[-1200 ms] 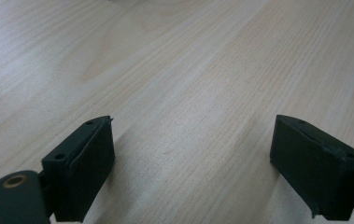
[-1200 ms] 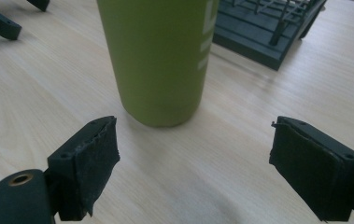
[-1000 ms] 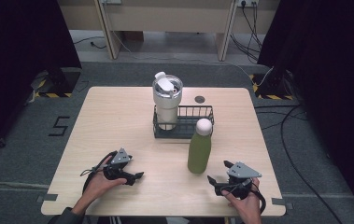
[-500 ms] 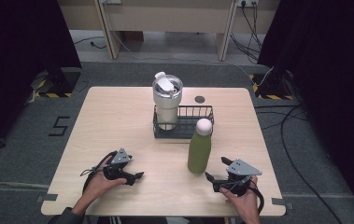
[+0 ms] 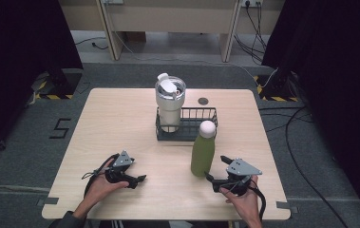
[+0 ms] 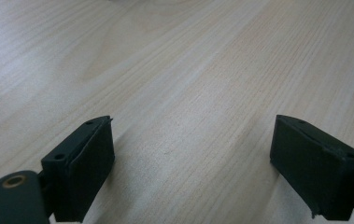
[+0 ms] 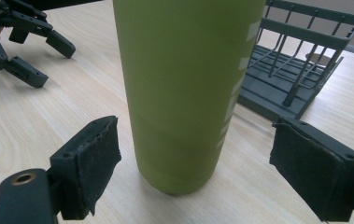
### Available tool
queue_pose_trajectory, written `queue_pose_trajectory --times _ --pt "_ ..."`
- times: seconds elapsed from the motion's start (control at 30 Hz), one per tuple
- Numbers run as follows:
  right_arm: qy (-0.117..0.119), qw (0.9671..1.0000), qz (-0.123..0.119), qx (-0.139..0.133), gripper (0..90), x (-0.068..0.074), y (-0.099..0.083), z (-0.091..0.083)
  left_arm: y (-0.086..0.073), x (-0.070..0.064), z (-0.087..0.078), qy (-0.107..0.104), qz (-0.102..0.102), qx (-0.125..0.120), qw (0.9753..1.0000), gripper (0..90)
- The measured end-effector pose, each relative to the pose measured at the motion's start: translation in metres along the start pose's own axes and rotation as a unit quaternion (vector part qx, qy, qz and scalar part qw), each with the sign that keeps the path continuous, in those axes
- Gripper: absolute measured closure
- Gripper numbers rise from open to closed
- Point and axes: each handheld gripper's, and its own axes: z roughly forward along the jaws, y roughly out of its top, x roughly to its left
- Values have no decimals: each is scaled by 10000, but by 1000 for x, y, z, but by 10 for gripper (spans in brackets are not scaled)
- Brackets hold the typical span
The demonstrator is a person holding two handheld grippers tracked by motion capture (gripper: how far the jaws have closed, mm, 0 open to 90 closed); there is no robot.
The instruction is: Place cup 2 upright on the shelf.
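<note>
Jaws apart both grippers; one green bottle [image 7: 188, 93], one basket [image 5: 189, 124], one tumbler [image 5: 169, 102].

Both black tongs [image 5: 142, 179] [image 5: 208, 176] carry grey three-cornered plates, trailing black cables, and screwed-on pads.

A black numeral "5" [image 5: 61, 128] stood on the grey floor left of the table [image 5: 120, 123], legible in the high view. The green bottle [image 7: 188, 88] carried pale markings down its side in the right gripper view, cut off at the bottle's edge and not legible as letters. No brand or label could be read on the white tumbler [image 5: 169, 102] or the wire basket [image 5: 201, 126].
</note>
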Motion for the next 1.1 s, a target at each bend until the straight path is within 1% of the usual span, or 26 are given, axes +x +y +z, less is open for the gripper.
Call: queue_pose_trajectory --times 0.27,0.47,0.6,0.7,0.83,1.1 --pt "57 9999 -58 -68 153 2 5 4 0 0 0 -1 -2 0 10000 131" --pt "96 9998 -91 -115 152 3 8 13 0 0 0 -2 1 0 10000 131" --pt "140 9997 -81 -170 151 3 9 17 0 0 0 -2 -1 -1 10000 131" --pt "186 9994 -99 -279 151 2 11 21 0 0 0 0 1 0 10000 131" --pt "224 9992 -74 -316 148 3 11 26 0 0 0 -1 0 0 10000 131" --pt "230 9989 -36 -401 151 2 12 35 0 0 0 0 -3 -1 10000 131"
